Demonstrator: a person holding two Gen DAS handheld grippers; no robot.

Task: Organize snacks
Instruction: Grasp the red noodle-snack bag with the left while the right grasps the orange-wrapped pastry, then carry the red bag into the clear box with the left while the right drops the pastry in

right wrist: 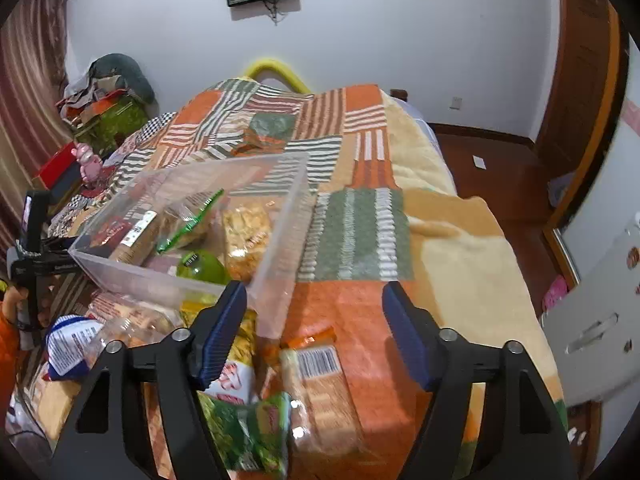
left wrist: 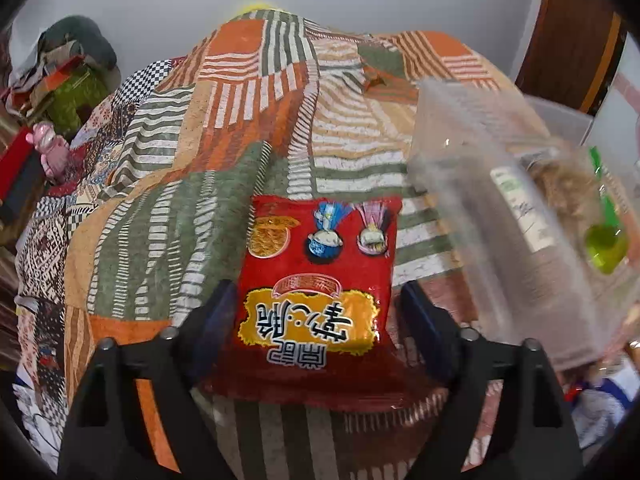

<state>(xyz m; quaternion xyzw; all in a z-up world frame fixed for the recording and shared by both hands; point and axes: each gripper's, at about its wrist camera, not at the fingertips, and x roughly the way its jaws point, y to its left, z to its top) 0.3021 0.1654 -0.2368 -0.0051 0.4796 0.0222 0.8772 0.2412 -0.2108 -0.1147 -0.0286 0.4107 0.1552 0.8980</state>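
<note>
In the left wrist view my left gripper [left wrist: 316,308] stands around a red snack packet [left wrist: 320,280] with a yellow label; its fingers touch the packet's two sides, above the patchwork bedspread [left wrist: 192,184]. A clear plastic bin [left wrist: 500,208] with snacks inside is to the right, blurred. In the right wrist view my right gripper [right wrist: 314,320] is open and empty, over the near corner of the clear bin [right wrist: 192,216]. Below it lie a barcode cracker pack [right wrist: 324,380] and a green packet [right wrist: 248,428]. The bin holds several snack bags and a green item [right wrist: 200,266].
More snack packets lie left of the bin [right wrist: 76,340]. My left gripper's handle [right wrist: 32,248] shows at the left edge. A cluttered bedside stand [right wrist: 108,116] and pink toy [right wrist: 90,166] sit at the bed's far left. The floor [right wrist: 500,168] lies to the right.
</note>
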